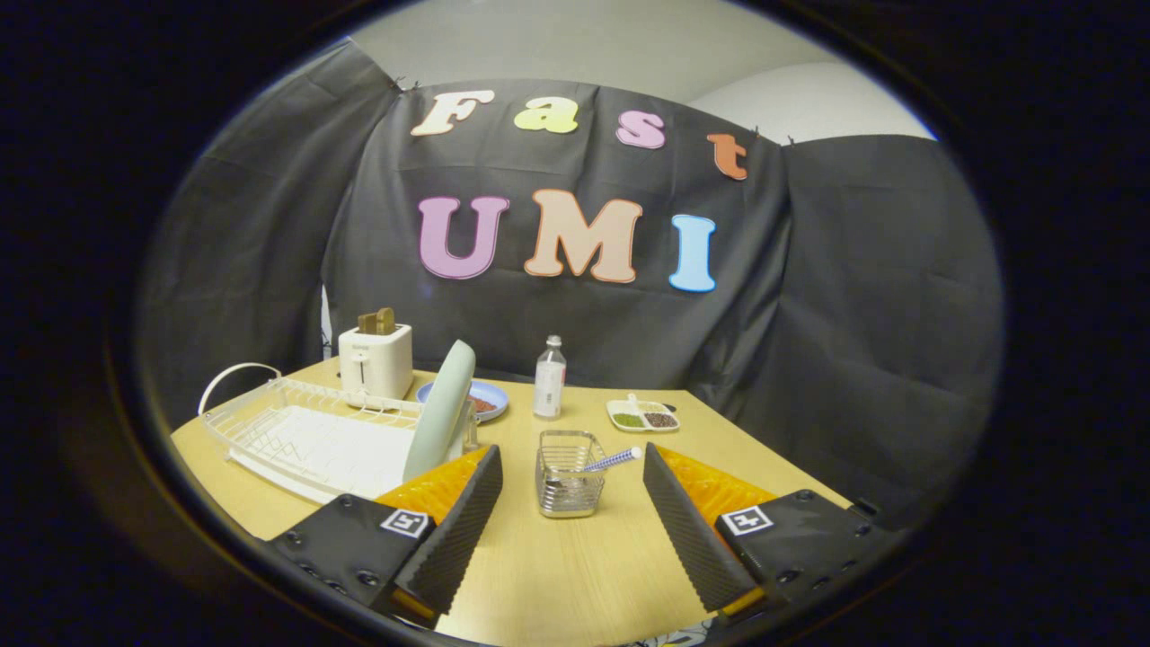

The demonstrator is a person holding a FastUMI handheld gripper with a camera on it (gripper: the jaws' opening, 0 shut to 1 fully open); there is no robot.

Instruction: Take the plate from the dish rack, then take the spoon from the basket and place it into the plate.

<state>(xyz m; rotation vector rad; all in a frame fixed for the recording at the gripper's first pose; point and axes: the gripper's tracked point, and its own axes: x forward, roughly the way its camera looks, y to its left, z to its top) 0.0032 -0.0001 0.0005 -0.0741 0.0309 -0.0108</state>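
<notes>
A pale green plate (442, 409) stands on edge at the right end of the white wire dish rack (305, 431), just beyond my left finger. A small metal mesh basket (566, 472) sits on the wooden table ahead, in line with the gap between my fingers. A spoon with a blue-and-white handle (613, 460) leans out of the basket toward the right. My gripper (571, 463) is open wide above the table, with nothing between its fingers.
A white toaster (375, 359) with toast stands behind the rack. Beside it lie a blue dish (490, 400), a clear bottle (549, 377) and a small divided tray (643, 416) of food. The table's right edge runs diagonally behind my right finger.
</notes>
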